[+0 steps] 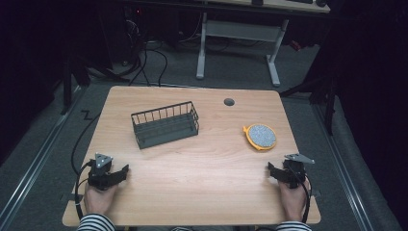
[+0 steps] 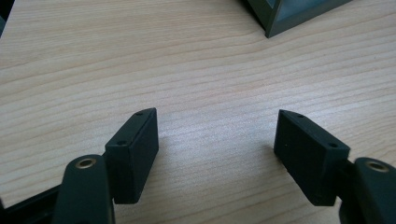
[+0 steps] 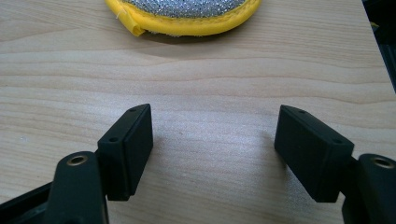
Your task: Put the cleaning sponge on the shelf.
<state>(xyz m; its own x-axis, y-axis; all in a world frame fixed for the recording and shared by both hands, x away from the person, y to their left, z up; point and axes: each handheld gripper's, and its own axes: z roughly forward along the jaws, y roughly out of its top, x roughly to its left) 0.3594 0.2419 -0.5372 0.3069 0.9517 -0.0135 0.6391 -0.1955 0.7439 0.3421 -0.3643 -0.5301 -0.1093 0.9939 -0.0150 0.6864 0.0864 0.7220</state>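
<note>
The black fingers (image 3: 125, 151) of the right gripper (image 3: 212, 149) stand spread wide over bare wood with nothing between them, and they point straight at the round scouring pad with a silvery mesh face and yellow fabric rim (image 3: 187, 18) lying flat just ahead, its small yellow loop tab turned toward the left of that view; that aim suggests the pad is what this hand is lined up to take, and the wide spread would suit sliding the fingers around its rim. The fingers (image 2: 133, 151) of the left gripper (image 2: 215, 151) are likewise spread and empty, resting low over the light wooden desk (image 2: 140, 56), with one corner of the dark grey wire basket with a solid floor (image 2: 289, 16) showing ahead and off to the side. From above, the left gripper (image 1: 118, 175) and the right gripper (image 1: 276, 172) sit near the desk's front corners, each held by a hand in a striped sleeve, well apart from one another. The scouring pad (image 1: 260, 136) lies near the right gripper, while the basket (image 1: 165, 124) stands upright and empty toward the middle left, its open top a likely place for the pad to go.
</note>
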